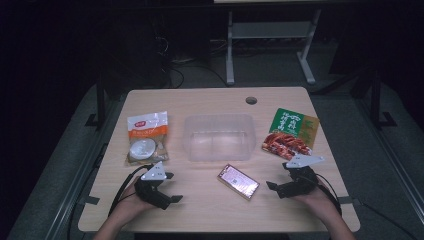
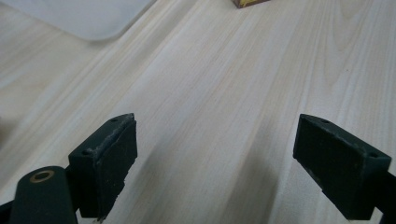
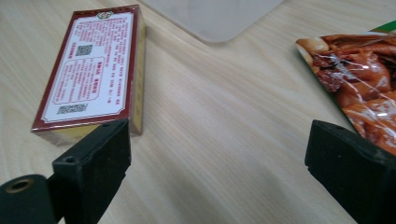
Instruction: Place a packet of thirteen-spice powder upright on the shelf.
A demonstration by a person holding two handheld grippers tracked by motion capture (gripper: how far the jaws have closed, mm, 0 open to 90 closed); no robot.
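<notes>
pale wood grain runs across the table, on which a clear plastic bin is set at the centre. a small red-bordered box is laid flat just in front of the bin, between the two hands, nearer the right one. a white and orange snack bag is placed left of the bin and a green and red food pouch to its right. both tools are held low over the near edge — the left gripper is spread wide with only bare wood between its jaws, and the right gripper is likewise released, nothing grasped. the box seems likeliest to be taken first; its narrow sides should be straddled squarely by the right jaws, the pouch edge kept clear, and the box lifted level before being carried to the bin.
</notes>
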